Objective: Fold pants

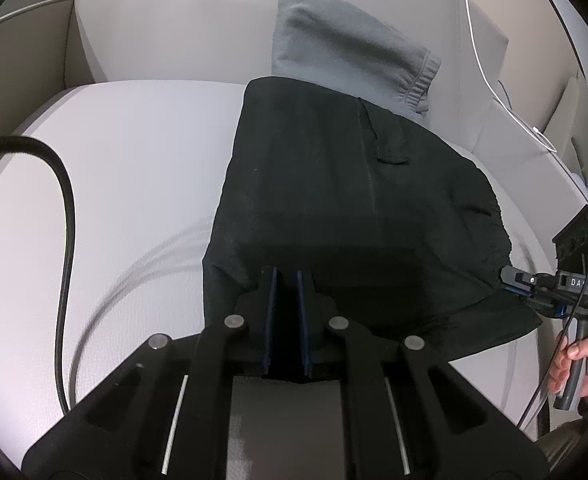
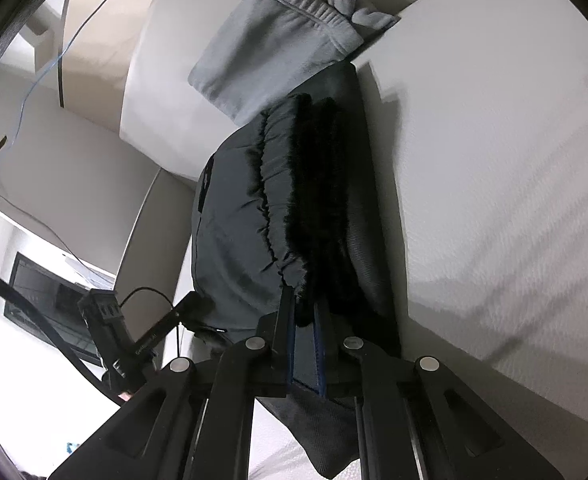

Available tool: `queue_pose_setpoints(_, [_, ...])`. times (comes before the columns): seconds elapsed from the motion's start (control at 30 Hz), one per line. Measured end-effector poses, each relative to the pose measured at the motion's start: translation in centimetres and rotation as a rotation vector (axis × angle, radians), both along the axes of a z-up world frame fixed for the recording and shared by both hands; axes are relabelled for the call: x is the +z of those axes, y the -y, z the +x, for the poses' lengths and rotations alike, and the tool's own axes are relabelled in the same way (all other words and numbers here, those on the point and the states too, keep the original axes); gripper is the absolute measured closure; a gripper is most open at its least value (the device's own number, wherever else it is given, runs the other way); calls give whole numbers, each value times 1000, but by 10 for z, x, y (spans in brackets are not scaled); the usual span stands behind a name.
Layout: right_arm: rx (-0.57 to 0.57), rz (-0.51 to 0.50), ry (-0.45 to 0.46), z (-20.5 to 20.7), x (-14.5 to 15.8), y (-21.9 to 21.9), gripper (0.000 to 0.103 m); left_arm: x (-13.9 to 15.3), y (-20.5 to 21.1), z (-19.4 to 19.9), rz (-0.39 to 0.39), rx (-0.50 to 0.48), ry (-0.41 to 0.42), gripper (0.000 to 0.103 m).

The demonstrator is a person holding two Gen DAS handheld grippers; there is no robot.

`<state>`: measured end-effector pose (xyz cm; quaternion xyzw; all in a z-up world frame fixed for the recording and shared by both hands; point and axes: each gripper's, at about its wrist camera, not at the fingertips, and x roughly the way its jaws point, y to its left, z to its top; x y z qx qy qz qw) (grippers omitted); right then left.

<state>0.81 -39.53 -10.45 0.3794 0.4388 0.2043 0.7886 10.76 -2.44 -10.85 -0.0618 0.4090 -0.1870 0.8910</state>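
Nearest in the left wrist view, the left gripper [image 1: 288, 280] has its jaws drawn close together on the near edge of the black pants [image 1: 354, 200], pinching the cloth between the blue pads. The right gripper [image 2: 304, 308] does the same at the other end of that edge: its jaws pinch a bunched, gathered hem that rises between them. In the left view the right gripper sits at the far right corner of the cloth, a hand [image 1: 586, 364] wrapped around its handle.

With 2 corners held well apart, the edge stays taut, which is likely why both grips are at the ends rather than the middle: a stretched edge can be carried over in 1 piece without sagging.

The pants lie on the pale sofa seat [image 1: 134, 184], already doubled into a compact block, so the fold seems well along; another fold or a final placement may remain.

Beyond them, a folded grey garment [image 1: 346, 52] leans against the sofa back, touching the pants' far edge. A black cable [image 1: 64, 216] curves across the seat at left; a white cable [image 1: 478, 52] hangs behind.
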Motion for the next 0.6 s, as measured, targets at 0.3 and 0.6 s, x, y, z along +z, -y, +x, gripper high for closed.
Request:
queue_pose_setpoints(0.3, [-47,0,-10,-4,41,13,74,7,1,6,-11,9,-15,95])
queue_pose_setpoints(0.6, [-92,-367,203,50,125,-30,38,77,40,70,33,-53,74,95])
